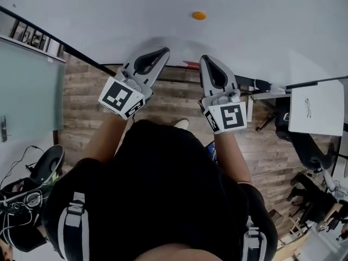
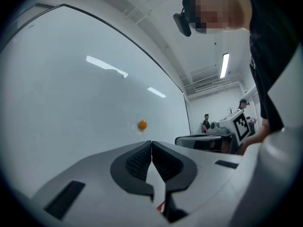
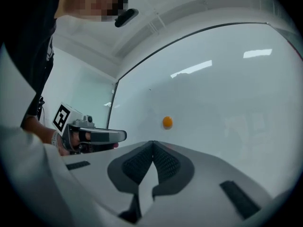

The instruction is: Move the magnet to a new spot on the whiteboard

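Observation:
A small round orange magnet (image 1: 199,16) sticks to the whiteboard (image 1: 109,15). It also shows as an orange dot in the left gripper view (image 2: 142,125) and the right gripper view (image 3: 167,122). Both grippers are held level, side by side, short of the board and below the magnet. My left gripper (image 1: 164,51) is shut with nothing between its tips (image 2: 151,142). My right gripper (image 1: 205,58) is shut too and holds nothing (image 3: 152,142). Neither touches the magnet.
The board's tray edge runs below the grippers with a red marker (image 1: 190,64) on it. A desk with a white sheet (image 1: 316,107) stands at the right, chairs beneath it. Cables and a stool (image 1: 46,165) lie at the left. Two people (image 2: 206,122) stand far off.

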Action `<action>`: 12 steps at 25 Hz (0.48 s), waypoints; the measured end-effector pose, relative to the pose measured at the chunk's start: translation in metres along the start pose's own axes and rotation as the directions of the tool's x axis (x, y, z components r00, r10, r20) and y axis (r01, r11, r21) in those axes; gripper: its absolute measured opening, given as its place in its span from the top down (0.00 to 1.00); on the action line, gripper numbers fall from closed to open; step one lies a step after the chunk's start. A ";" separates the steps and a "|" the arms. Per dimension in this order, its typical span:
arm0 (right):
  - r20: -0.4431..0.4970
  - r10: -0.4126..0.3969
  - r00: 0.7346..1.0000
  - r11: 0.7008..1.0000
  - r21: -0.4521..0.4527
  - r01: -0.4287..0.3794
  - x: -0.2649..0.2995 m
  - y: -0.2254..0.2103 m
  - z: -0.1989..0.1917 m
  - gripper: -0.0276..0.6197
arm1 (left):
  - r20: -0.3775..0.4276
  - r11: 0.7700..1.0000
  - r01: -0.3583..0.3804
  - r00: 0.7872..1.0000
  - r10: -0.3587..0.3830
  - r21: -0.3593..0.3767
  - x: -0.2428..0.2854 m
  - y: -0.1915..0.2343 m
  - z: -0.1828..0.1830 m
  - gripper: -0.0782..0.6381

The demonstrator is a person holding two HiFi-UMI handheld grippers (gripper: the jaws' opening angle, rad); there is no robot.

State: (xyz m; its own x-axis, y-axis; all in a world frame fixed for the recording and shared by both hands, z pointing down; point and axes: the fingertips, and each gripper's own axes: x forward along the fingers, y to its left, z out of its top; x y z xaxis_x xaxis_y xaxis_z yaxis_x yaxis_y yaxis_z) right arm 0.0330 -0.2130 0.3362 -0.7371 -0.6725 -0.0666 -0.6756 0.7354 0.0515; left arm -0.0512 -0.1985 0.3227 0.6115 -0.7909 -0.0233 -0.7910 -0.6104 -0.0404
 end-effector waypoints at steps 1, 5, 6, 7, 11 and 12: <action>0.000 0.010 1.000 1.000 -0.008 -0.010 0.002 -0.003 -0.001 0.97 | -0.003 1.000 -0.017 1.000 0.017 0.006 0.003 0.000 -0.001 0.88; 0.010 0.013 1.000 0.999 -0.035 -0.012 0.014 -0.012 0.003 0.96 | -0.005 0.998 -0.062 0.998 0.062 0.021 0.012 0.008 -0.001 0.88; 0.013 0.012 1.000 0.999 -0.036 -0.012 0.017 -0.013 0.005 0.96 | -0.005 0.998 -0.064 0.998 0.065 0.022 0.013 0.010 0.000 0.88; 0.016 0.013 1.000 0.999 -0.037 -0.012 0.020 -0.013 0.006 0.96 | -0.006 0.998 -0.066 0.998 0.066 0.022 0.013 0.012 0.000 0.88; 0.011 0.001 1.000 0.998 -0.055 0.000 0.033 -0.013 0.008 0.96 | -0.008 0.998 -0.055 0.998 0.055 0.022 0.014 0.024 0.003 0.88; 0.009 -0.009 1.000 0.998 -0.059 0.009 0.035 -0.014 0.009 0.96 | -0.009 0.999 -0.047 0.999 0.047 0.022 0.015 0.027 0.003 0.88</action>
State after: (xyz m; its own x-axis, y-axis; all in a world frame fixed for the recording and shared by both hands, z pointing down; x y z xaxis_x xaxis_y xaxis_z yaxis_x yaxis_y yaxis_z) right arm 0.0168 -0.2463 0.3246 -0.7311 -0.6780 -0.0764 -0.6820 0.7230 0.1100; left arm -0.0627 -0.2269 0.3181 0.5734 -0.8191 -0.0163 -0.8182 -0.5716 -0.0617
